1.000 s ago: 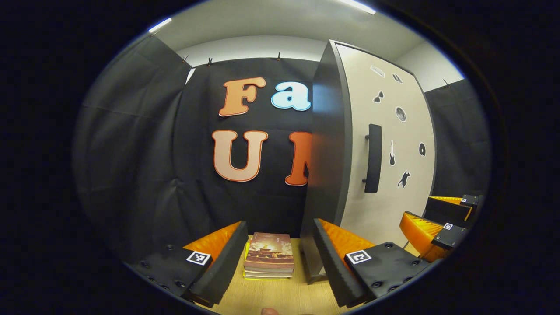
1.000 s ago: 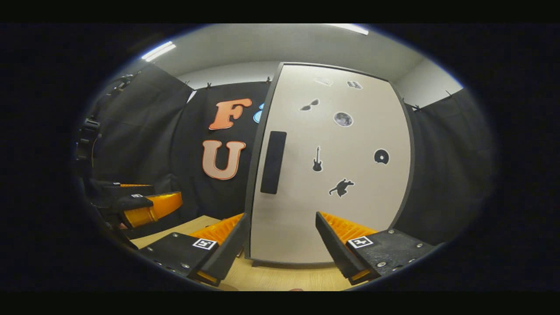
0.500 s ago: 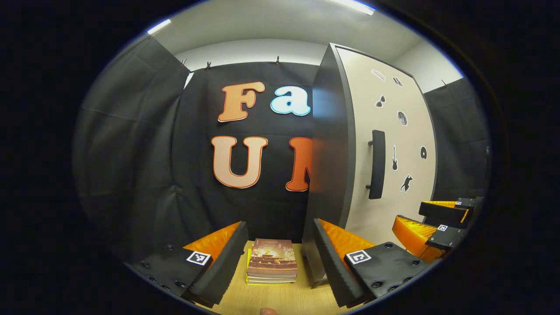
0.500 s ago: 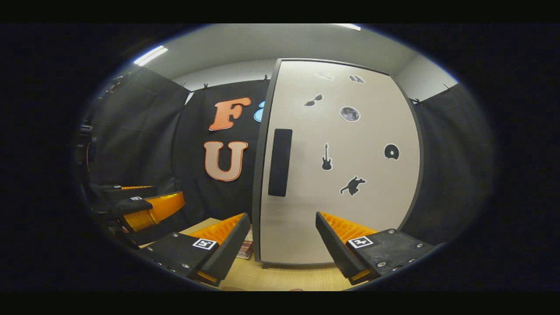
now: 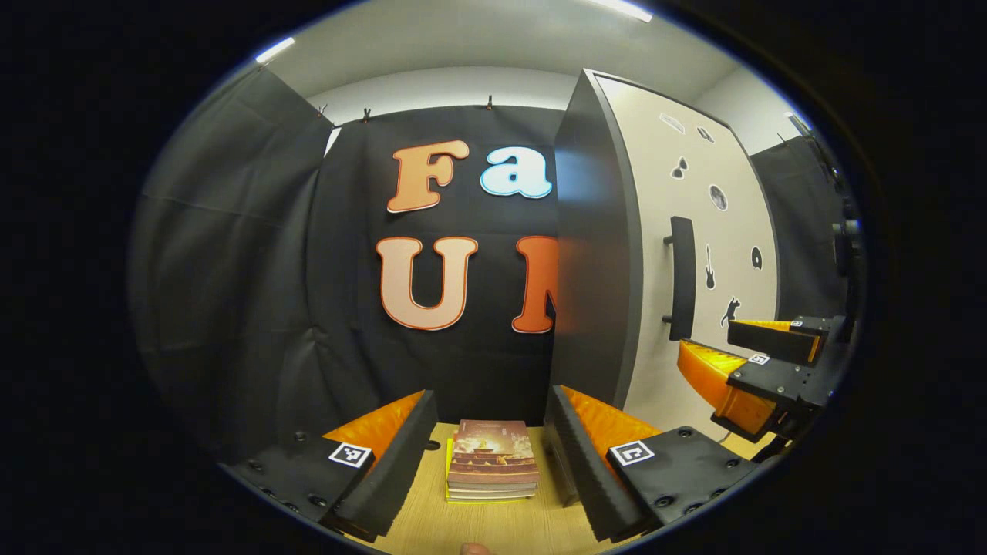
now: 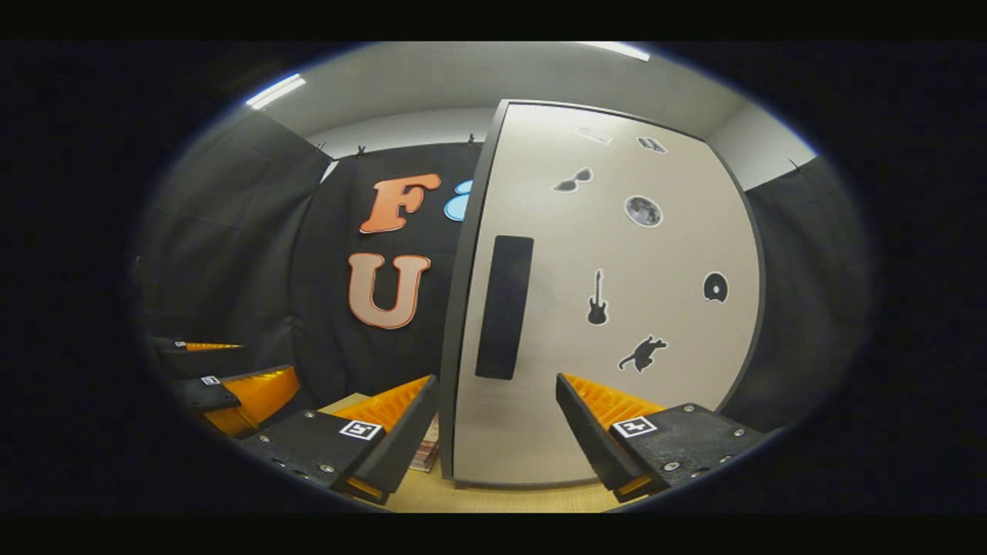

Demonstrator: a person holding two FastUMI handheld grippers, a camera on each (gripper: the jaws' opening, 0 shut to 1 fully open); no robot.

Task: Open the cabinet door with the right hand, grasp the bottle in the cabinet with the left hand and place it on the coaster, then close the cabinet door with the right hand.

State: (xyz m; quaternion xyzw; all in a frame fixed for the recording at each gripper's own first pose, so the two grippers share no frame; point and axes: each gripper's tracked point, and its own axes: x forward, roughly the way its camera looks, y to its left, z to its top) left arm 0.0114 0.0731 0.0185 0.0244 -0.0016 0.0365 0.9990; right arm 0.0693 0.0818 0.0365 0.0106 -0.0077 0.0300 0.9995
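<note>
In the left gripper view, the left gripper (image 5: 489, 455) hangs released above the wooden table (image 5: 493, 528), its ridged fingers flanking a flat stack of books (image 5: 492, 461) with free tabletop around it. To the right stands the cabinet (image 5: 597, 254), dark-sided, its pale door (image 6: 609, 308) shut; any bottle inside is hidden. The right gripper (image 6: 497, 432) faces that smooth door, spread wide, near but off the long dark handle (image 6: 505, 307).
</note>
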